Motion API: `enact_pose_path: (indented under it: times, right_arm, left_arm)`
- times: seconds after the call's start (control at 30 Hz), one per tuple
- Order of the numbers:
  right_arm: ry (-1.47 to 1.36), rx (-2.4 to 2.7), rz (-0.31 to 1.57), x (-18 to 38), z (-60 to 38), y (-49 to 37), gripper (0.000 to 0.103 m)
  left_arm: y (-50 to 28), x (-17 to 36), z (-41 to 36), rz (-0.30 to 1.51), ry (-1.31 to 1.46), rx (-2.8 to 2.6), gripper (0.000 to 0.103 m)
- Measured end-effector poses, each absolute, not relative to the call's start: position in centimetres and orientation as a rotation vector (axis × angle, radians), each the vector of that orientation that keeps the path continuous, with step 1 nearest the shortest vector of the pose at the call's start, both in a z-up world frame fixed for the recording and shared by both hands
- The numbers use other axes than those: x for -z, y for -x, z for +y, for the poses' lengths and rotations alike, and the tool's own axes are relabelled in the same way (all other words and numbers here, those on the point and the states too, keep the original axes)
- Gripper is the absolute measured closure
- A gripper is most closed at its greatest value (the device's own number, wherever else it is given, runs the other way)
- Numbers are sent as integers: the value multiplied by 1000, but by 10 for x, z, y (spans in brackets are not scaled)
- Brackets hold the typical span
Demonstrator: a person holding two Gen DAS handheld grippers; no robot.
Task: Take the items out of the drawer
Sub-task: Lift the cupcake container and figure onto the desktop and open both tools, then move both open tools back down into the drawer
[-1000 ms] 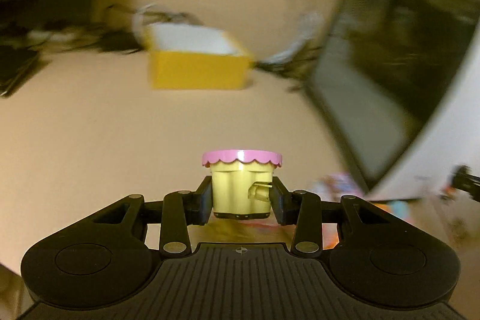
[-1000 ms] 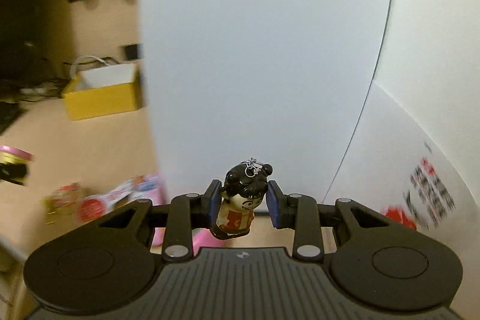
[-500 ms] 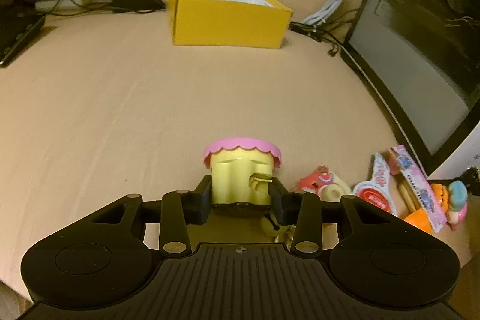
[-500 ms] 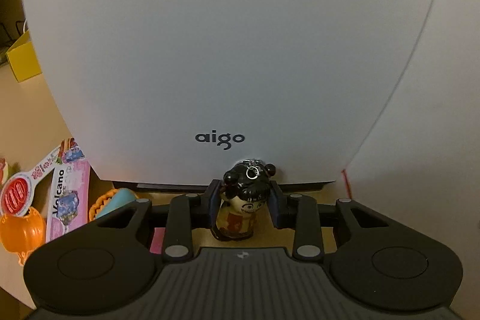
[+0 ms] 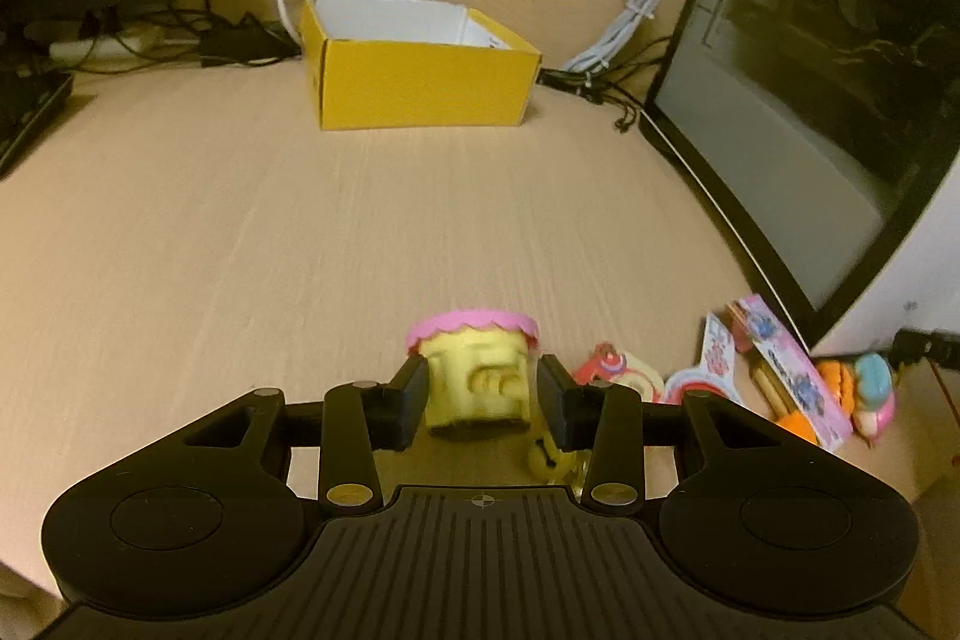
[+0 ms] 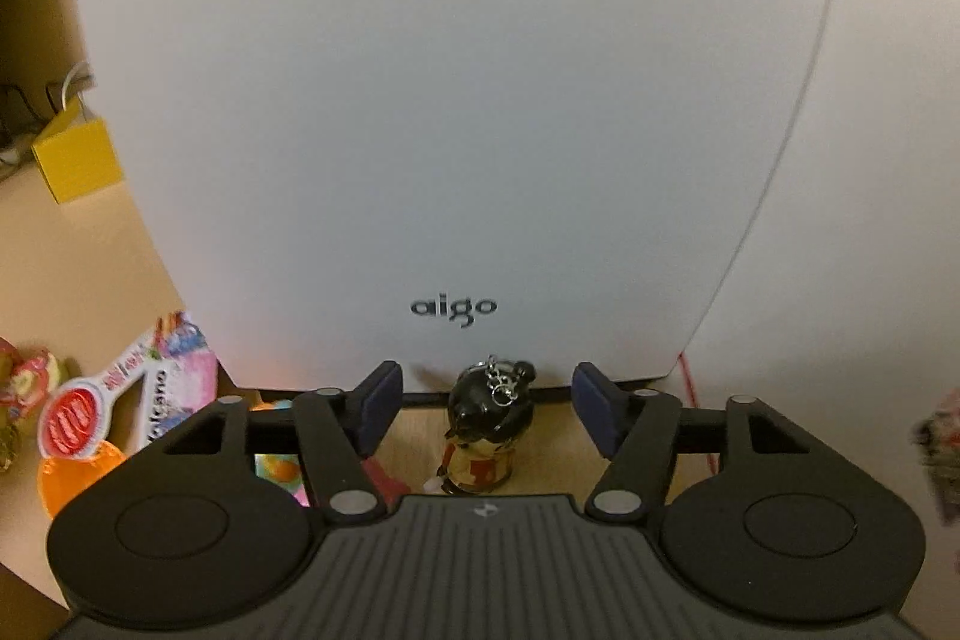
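A yellow toy cup with a pink scalloped lid sits between the pads of my left gripper, which is shut on it just above the desk. In the right wrist view a small doll keychain with black hair and a metal ring stands upright on the desk. My right gripper is around it with its jaws opening. Both blue pads stand clear of the doll.
A white computer case marked "aigo" rises right behind the doll. Small toys and a pink packet lie right of the cup. A yellow open box and cables sit at the back.
The right gripper came down in front of the white case and its jaws spread off the doll, which now stands free. The left gripper keeps the cup, low beside the toys.
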State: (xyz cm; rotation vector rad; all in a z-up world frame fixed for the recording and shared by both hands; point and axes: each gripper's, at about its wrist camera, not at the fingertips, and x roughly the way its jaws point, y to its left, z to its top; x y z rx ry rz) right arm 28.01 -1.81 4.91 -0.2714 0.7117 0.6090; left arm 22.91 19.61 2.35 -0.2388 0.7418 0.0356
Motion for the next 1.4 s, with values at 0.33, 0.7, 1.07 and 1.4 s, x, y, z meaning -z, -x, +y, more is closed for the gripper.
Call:
enact_pose_path:
  times: [0.33,0.7,1.07,1.4]
  right_arm:
    - [323,-648,598,-60,-28,-229,22]
    - [380,-734,544,-53,-83,-138,3]
    - [377,-755,809,-14,-133,-108,2]
    - [404,-852,897,-2,-149,-96,14]
  left_arm:
    - [-187,-44,196,679,216,-26,60]
    - [-142,-46,124,738,85,268,60]
    - [-141,-11,68,862,23,431,60]
    - [-147,58,9,933,-427,677,59]
